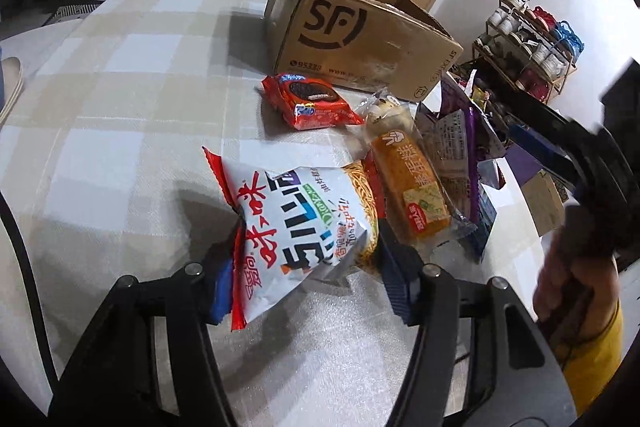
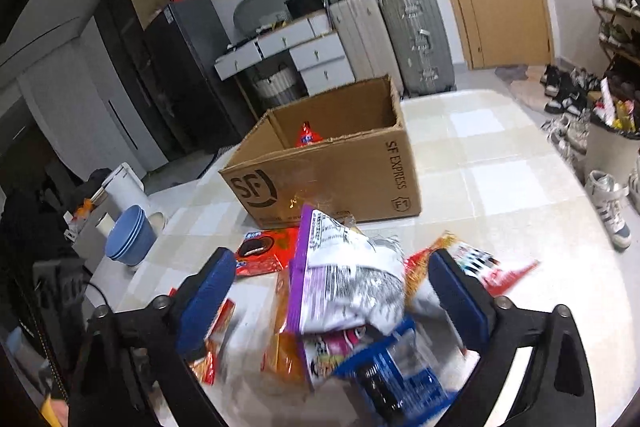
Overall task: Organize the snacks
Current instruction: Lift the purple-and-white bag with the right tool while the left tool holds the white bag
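- Noodle snack bag [image 1: 308, 227], nearest, is clamped in the left gripper [image 1: 308, 267] above the counter [image 1: 120, 107].
- Right gripper [image 2: 332, 291] stands apart around a purple-edged packet [image 2: 344, 279], not pressing it.
- Cookie pack [image 1: 312, 101] lies beyond.
- Cardboard box [image 1: 360, 39] sits farthest, toward the counter's far edge.

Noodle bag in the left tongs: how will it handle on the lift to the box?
The noodle bag is puffy, probably light. Its film creases where the left tongs pinch it, so likely floppy. The glossy wrapper may slip.
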`<state>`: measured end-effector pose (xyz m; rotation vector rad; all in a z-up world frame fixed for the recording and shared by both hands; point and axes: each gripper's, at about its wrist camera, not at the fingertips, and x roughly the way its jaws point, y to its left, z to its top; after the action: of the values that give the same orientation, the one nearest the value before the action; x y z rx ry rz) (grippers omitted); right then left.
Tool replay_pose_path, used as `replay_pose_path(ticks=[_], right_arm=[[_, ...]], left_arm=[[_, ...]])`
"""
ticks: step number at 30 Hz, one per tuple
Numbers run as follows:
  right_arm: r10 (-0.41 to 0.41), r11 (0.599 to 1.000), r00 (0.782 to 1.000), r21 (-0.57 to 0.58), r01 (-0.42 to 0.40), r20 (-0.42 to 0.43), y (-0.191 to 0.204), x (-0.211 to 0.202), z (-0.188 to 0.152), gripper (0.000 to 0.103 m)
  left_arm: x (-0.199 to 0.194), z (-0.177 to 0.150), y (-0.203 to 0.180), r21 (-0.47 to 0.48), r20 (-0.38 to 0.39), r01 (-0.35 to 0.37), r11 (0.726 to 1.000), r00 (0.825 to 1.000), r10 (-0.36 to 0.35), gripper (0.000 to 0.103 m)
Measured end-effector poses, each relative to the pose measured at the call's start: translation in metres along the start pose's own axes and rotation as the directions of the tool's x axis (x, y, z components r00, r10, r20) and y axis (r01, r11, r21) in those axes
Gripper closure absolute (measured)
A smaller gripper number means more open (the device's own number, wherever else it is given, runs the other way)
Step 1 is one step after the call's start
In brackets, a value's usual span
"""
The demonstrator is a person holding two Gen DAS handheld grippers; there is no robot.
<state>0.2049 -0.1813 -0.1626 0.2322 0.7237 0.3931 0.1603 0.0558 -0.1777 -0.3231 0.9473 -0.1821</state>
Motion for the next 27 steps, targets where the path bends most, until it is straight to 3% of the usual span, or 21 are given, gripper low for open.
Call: replay_pose_path(ticks=[1,2,4,12,23,27], right_arm=[[-0.012,1.0,1.0,0.007,0.012,-0.015,-0.001,0.006,0.002,0.025],[-0.022,1.0,0.999,0.018,0.022,-0.034,-0.002,0.013,0.005,0.029],[-0.04,0.998,0.997,0.04,0.043,-0.07,-0.007,0.028,0.008,0.03],[-0.06,0.998,0.995,0.024,0.062,-0.081,-0.006,0.03,0.005,0.043],[0.026,0.986,0.999,0.165,-0.019,-0.04,-0.034,0.005,0.003,0.057],[-0.003,0.985,0.999,0.173,0.01,-0.038,-0.04,-0.002,0.003,0.066]], left_arm=[[0.001,0.0,0.0,-0.001,-0.001,0.002,1.0,1.0,-0.002,0.046],[0.001,0.0,0.001,-0.003,-0.003,0.004,1.0,1.0,-0.004,0.046],[0.002,0.0,0.002,-0.004,-0.007,0.007,1.0,1.0,-0.007,0.046],[0.003,0.002,0.004,-0.015,-0.014,0.034,0.999,0.999,-0.035,0.046],[-0.003,0.0,0.006,-0.018,-0.006,0.032,0.999,0.999,-0.032,0.046],[-0.002,0.0,0.003,-0.012,-0.01,0.035,0.999,0.999,-0.035,0.046]])
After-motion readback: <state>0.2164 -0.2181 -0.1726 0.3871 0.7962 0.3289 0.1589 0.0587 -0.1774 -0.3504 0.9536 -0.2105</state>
